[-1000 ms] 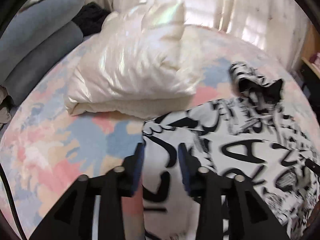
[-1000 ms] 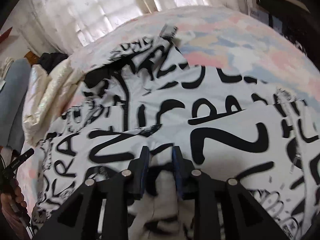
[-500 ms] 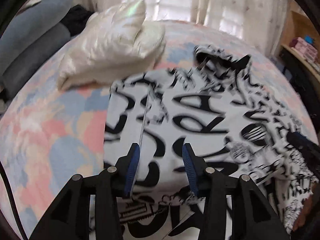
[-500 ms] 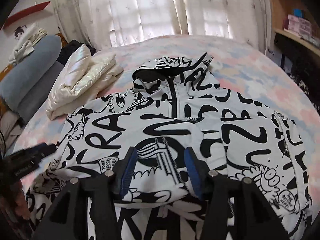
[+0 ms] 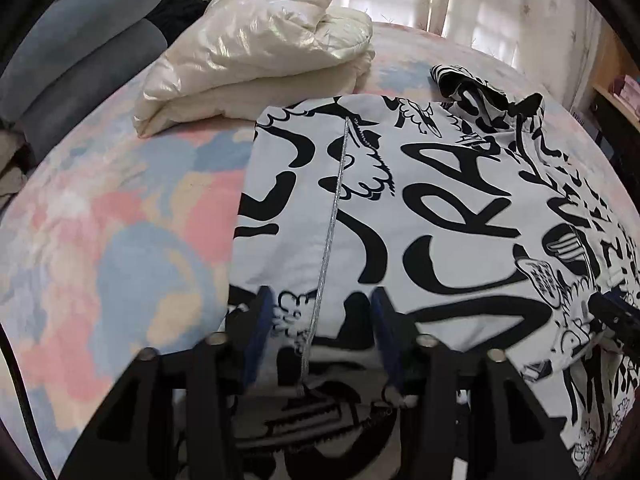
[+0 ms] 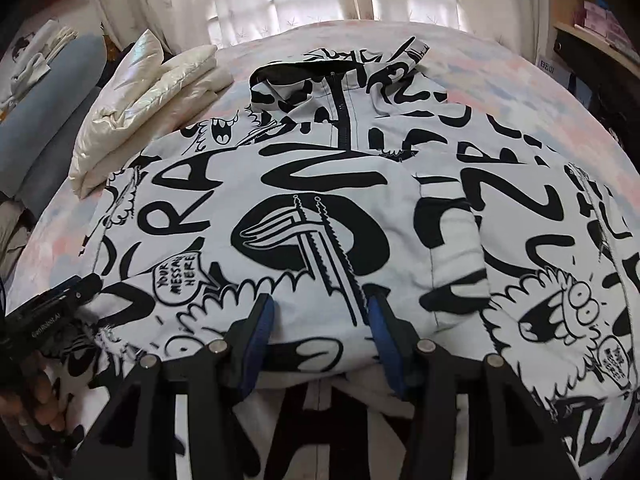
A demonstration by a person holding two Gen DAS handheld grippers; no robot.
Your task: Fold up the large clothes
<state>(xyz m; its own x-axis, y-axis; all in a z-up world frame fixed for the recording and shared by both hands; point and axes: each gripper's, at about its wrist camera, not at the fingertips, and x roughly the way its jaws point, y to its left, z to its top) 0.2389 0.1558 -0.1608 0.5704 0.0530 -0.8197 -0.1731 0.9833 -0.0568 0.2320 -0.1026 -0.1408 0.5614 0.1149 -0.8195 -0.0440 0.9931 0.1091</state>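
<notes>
Left gripper (image 5: 322,316) jaws spread wide, gripping nothing, over folded left edge of graffiti-print jacket (image 5: 420,216). Right gripper (image 6: 320,320) also wide apart, empty, at near folded edge. Jacket lies on pastel bedspread (image 5: 104,216), beside cream puffer (image 5: 256,44).

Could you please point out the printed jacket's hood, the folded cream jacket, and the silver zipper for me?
hood (image 6: 340,80): right wrist view, on its dark opening.
folded cream jacket (image 5: 260,56): left wrist view, shiny top layer.
silver zipper (image 5: 334,208): left wrist view, mid-length.
</notes>
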